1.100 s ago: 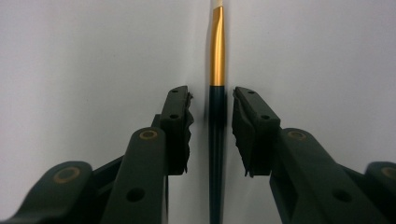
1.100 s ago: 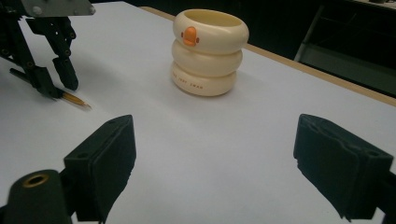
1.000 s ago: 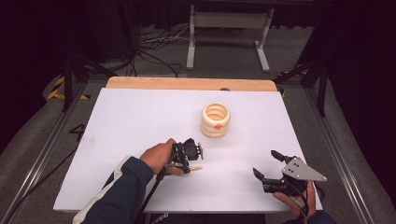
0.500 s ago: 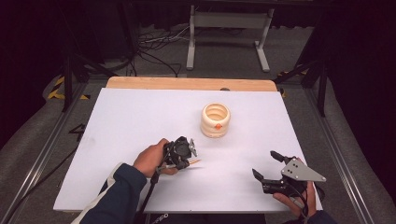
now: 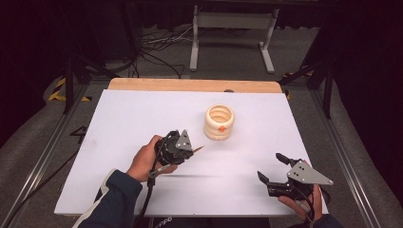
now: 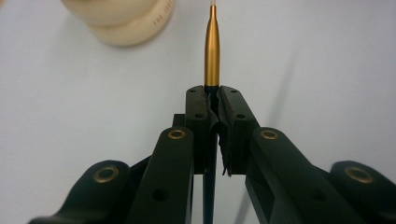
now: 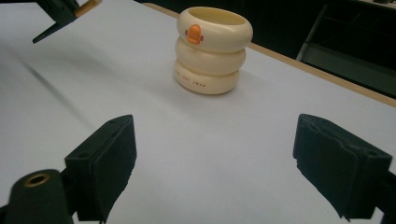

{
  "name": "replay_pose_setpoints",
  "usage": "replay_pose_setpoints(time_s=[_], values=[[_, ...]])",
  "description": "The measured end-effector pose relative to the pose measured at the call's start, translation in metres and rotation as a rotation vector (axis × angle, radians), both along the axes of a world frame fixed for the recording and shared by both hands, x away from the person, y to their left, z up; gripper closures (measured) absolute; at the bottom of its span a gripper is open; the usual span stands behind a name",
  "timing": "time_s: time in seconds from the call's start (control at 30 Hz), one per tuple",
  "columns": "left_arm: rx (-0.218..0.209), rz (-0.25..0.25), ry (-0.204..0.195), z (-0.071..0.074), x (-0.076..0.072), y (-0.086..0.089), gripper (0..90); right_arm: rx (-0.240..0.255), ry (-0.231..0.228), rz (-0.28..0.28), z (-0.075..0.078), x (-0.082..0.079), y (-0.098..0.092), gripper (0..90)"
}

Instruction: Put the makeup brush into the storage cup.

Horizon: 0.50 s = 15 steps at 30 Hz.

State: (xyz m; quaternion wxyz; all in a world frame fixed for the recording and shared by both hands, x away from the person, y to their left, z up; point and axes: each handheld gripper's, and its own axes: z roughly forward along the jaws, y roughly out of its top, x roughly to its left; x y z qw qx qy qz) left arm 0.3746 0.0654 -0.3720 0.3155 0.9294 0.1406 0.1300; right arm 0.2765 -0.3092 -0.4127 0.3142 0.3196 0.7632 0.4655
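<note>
Left tongs (image 5: 189, 148) pinching pen (image 6: 211, 46) between pressed-together jaws, holding it above white table (image 5: 119, 123), gold tip pointing toward cream ringed cup (image 5: 219, 122). Cup standing upright mid-table, well apart from pen. Right tongs (image 5: 272, 167) spread wide, hovering near table's front right edge, gripping nothing.

Black tongs (image 5: 187, 148), grey plates, navy white-striped sleeve (image 5: 111, 202)
</note>
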Motion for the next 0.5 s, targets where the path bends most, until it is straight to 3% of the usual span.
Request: replay_pose_setpoints(time_s=[0.13,0.5], values=[[-0.091,0.024,-0.017,0.006,0.001,0.006,83.0,0.004,-0.003,-0.003,0.001,0.0,-0.001,14.0],[-0.246,0.022,-0.043,0.017,0.003,0.009,83.0,0.005,-0.005,-0.005,0.0,0.0,-0.002,14.0]])
